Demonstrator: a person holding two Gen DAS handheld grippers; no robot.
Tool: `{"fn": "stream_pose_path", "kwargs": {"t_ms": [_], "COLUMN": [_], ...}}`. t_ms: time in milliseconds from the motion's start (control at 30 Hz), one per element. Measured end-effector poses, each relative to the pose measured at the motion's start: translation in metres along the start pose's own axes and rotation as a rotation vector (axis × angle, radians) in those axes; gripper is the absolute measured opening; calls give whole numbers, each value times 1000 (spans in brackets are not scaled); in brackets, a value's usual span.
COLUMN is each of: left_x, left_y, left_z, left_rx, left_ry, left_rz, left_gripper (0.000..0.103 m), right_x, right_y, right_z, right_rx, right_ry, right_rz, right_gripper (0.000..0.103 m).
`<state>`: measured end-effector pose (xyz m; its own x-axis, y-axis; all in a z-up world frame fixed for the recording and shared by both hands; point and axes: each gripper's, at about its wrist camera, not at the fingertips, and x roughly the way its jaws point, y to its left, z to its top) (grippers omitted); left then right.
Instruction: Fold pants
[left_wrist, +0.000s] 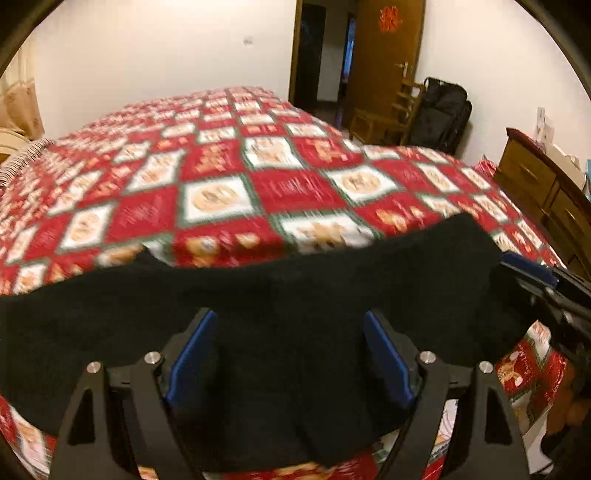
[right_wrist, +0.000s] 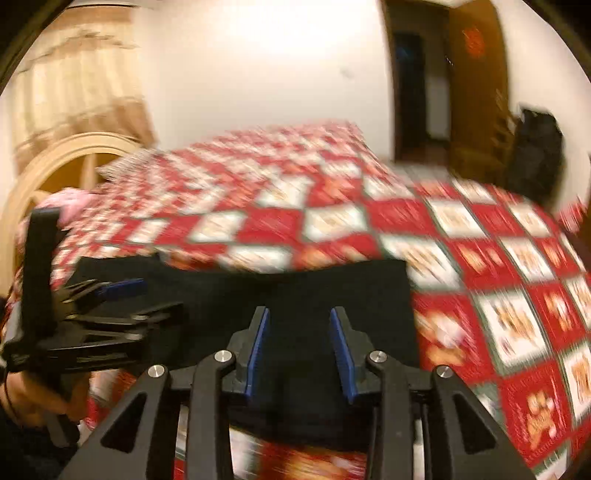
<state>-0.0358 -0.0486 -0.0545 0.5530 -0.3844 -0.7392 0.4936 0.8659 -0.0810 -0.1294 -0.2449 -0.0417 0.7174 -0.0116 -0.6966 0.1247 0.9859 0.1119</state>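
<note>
Pants on bed, door behind

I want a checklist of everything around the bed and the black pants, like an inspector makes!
Surface: bed under a red, white and green patchwork cover.
Job's things: black pants lying flat at the near edge.
Clutter: something pink by the headboard; blurred.
Grippers: left gripper with jaws wide apart over the pants; right gripper with jaws narrower, over the pants. Neither visibly pinches cloth.
Cables: a thin dark cord near the hand.
Surroundings: white wall, open brown door, wooden chair, black bag, wooden dresser, curtain.
</note>
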Motion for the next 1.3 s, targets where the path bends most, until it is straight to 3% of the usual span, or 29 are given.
{"fn": "stream_pose_path", "kwargs": {"t_ms": [33,67,100,200,400,533,633,667,867,1033,1133,1300], "left_x": [7,11,16,24,19,23,27,28,25,3,-10,-27], "left_y": [-4,-8,-9,-2,-1,3,5,5,9,32,58,104], "left_z": [-2,-4,-5,-3,4,8,10,11,15,18,17,5], "left_rx": [15,26,31,-21,-33,-53,-70,-70,-57,-67,-91,-162], "left_ry": [6,12,22,33,59,83,92,94,100,56,35,20], "left_rz": [16,36,51,32,37,42,51,55,69,171,267,406], "left_gripper": [84,85,87,94,94,95,96,96,97,96,96,96], "right_x": [5,-3,-5,-9,-9,26,60,60,50,22,23,43], "right_y": [-11,-17,-21,-19,-3,-6,-17,-19,-15,28,68,125], "right_z": [-8,-15,-18,-13,29,55,53,52,53,40,26,4], "right_rx": [21,35,54,75,25,35,73,75,102,32,-35,-143], "right_ry": [23,-37,-37,-19,-100,-41,50,13,-23,-114,-94,-34], "right_rz": [14,52,60,36,-17,-45,-70,-60,-74,29,117,170], "right_gripper": [36,36,36,36,36,36,36,37,37,37,37,37]}}
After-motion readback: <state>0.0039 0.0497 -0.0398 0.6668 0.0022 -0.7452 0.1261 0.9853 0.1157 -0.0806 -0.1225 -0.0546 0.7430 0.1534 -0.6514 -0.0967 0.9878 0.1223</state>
